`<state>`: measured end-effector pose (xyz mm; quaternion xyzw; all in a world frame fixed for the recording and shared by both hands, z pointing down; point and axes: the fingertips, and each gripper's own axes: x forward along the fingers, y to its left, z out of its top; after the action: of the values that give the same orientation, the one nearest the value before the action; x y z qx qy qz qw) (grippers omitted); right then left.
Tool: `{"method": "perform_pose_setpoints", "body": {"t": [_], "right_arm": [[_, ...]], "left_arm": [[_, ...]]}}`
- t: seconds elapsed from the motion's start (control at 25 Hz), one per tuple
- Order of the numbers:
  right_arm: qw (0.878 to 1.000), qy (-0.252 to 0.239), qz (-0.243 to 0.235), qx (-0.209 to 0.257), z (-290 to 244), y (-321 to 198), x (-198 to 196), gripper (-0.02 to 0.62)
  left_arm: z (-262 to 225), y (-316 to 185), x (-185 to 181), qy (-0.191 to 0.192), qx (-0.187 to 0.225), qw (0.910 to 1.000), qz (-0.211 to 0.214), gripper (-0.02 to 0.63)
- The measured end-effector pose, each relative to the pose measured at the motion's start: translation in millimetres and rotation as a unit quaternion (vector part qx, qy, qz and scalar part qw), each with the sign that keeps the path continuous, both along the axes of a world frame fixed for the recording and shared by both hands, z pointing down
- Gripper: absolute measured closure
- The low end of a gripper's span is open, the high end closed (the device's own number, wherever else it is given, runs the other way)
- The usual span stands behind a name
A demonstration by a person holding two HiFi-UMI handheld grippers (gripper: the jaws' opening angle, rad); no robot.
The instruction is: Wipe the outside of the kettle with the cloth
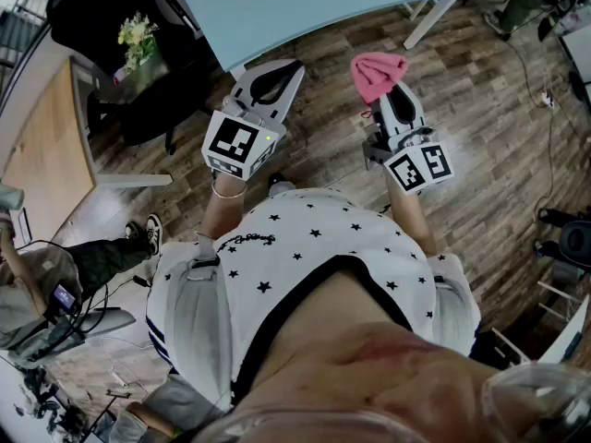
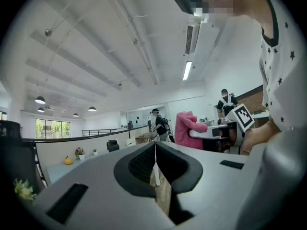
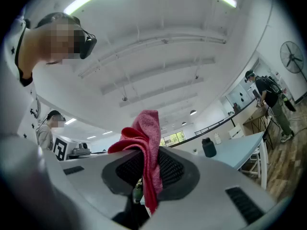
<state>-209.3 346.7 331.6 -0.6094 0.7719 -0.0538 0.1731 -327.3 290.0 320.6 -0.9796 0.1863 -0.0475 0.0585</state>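
Observation:
Both grippers are held up in front of my chest, away from the light blue table. My right gripper is shut on a pink cloth, which stands up between the jaws and hangs down over them. My left gripper is shut with nothing in it; its jaws meet in a thin line. The left gripper view also shows the right gripper with the cloth. A dark jug-shaped thing, perhaps the kettle, stands on the far table.
A black office chair and a pot of flowers stand at the left of the table. A person sits on the floor at the left. Other people stand further off. Cables lie on the wooden floor.

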Motion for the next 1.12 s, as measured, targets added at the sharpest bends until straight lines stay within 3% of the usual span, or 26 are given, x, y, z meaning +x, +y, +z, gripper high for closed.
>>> {"method": "perform_pose_setpoints", "body": {"t": [1.12], "right_arm": [[0.999, -0.046, -0.006, 0.011, 8.6, 70.6, 77.3, 0.525]], "left_arm": [[0.0, 68.2, 86.2, 0.003, -0.013, 0.9998, 0.011, 0.577]]}}
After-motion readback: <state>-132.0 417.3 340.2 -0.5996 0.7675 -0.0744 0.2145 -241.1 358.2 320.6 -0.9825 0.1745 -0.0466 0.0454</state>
